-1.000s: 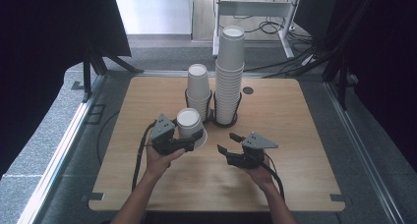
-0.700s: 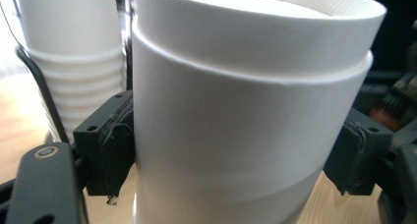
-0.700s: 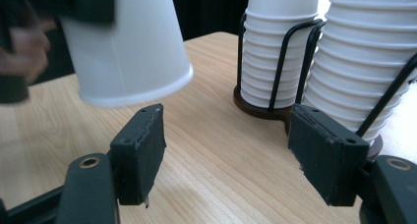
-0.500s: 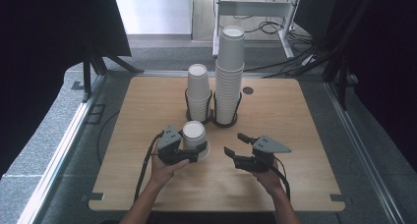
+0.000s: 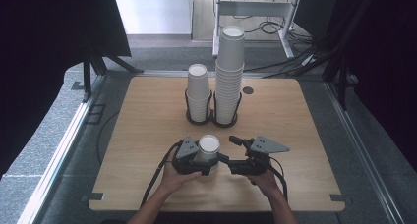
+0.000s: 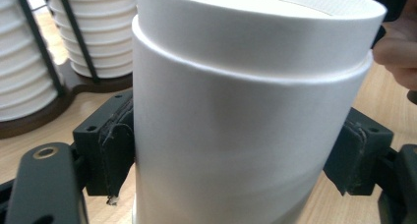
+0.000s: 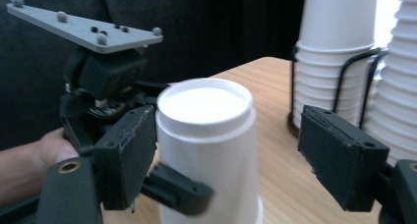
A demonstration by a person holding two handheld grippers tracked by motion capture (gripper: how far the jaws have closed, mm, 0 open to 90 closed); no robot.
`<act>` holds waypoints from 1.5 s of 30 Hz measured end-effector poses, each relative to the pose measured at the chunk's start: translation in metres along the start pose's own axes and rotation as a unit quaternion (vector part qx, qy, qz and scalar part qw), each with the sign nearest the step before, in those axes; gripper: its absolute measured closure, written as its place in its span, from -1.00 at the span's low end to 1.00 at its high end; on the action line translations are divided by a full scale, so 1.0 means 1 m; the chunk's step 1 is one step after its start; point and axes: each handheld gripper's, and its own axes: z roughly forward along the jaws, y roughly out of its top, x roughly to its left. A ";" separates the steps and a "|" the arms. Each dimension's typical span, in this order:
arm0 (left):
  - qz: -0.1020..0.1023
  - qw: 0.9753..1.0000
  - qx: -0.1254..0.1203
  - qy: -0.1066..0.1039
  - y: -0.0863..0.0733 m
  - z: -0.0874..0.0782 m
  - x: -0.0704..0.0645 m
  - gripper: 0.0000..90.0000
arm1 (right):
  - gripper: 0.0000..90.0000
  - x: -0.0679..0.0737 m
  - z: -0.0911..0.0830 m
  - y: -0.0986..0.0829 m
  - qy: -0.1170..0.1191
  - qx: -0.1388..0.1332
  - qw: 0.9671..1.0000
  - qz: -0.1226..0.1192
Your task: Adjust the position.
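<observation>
Now my left gripper has drawn the cup back to the near middle of the table, well clear of the two stacks; its fingers are clamped on the cup's sides. My right gripper has closed in just beside it, fingers apart, one on either side of the cup.

Smooth matt white paper cup — black rubbery pads with frayed edges — pale wood-grain table.
</observation>
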 end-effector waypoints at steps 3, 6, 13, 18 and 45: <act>0.006 1.000 0.000 -0.008 -0.001 0.002 -0.004 -0.60 | -0.55 0.003 0.007 -0.002 0.009 0.009 1.000 0.003; 0.011 1.000 -0.002 -0.014 -0.001 0.003 -0.007 -0.60 | -0.60 0.004 0.014 -0.006 0.017 0.020 1.000 0.007; 0.020 0.999 0.000 -0.025 -0.002 0.007 -0.015 -0.60 | -0.61 0.008 0.023 -0.010 0.018 0.034 0.999 0.001; 0.027 0.999 0.004 -0.030 -0.002 0.009 -0.020 -0.60 | -0.59 0.008 0.026 -0.013 0.018 0.040 0.999 0.002; 0.037 0.998 0.045 -0.027 -0.005 0.019 -0.022 -0.76 | -0.44 0.002 0.022 -0.013 0.007 0.022 1.000 0.012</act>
